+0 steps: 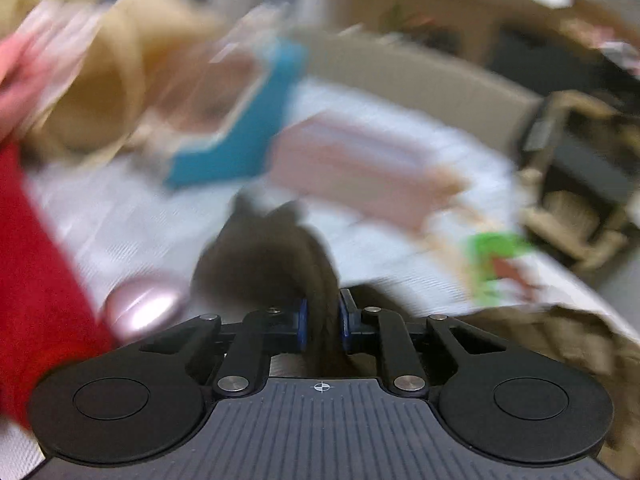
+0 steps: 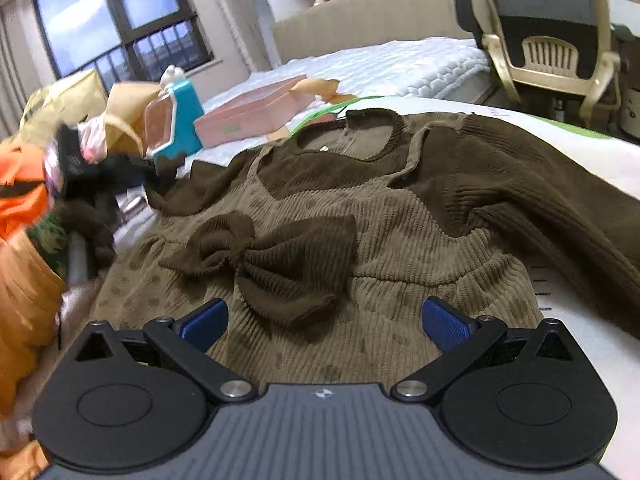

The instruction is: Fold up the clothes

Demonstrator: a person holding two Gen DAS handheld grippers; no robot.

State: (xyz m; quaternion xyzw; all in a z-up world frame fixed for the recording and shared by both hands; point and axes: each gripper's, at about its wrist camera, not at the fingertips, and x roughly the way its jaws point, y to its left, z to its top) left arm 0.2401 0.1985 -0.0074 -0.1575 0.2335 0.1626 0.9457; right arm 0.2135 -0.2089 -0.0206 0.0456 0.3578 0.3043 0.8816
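Observation:
A brown knitted garment (image 2: pixel 400 216) lies spread on the white bed, olive ribbed body with dark brown yoke, sleeves and a dark bow (image 2: pixel 272 256) on the chest. My right gripper (image 2: pixel 324 324) hovers open just above the garment's lower body, blue pads wide apart and nothing between them. In the blurred left wrist view, my left gripper (image 1: pixel 323 322) is shut on a dark brown sleeve (image 1: pixel 268 256), which bunches up ahead of the pads. That same left gripper (image 2: pixel 80 200) appears at the left of the right wrist view, holding the dark sleeve end.
A pink flat box (image 2: pixel 256 114) and a blue container (image 2: pixel 182 120) sit on the bed (image 2: pixel 420 64) behind the garment. Orange and tan clothes (image 2: pixel 24 264) pile at the left. A chair (image 2: pixel 548 40) stands at the far right. Red fabric (image 1: pixel 36 264) fills the left wrist view's left edge.

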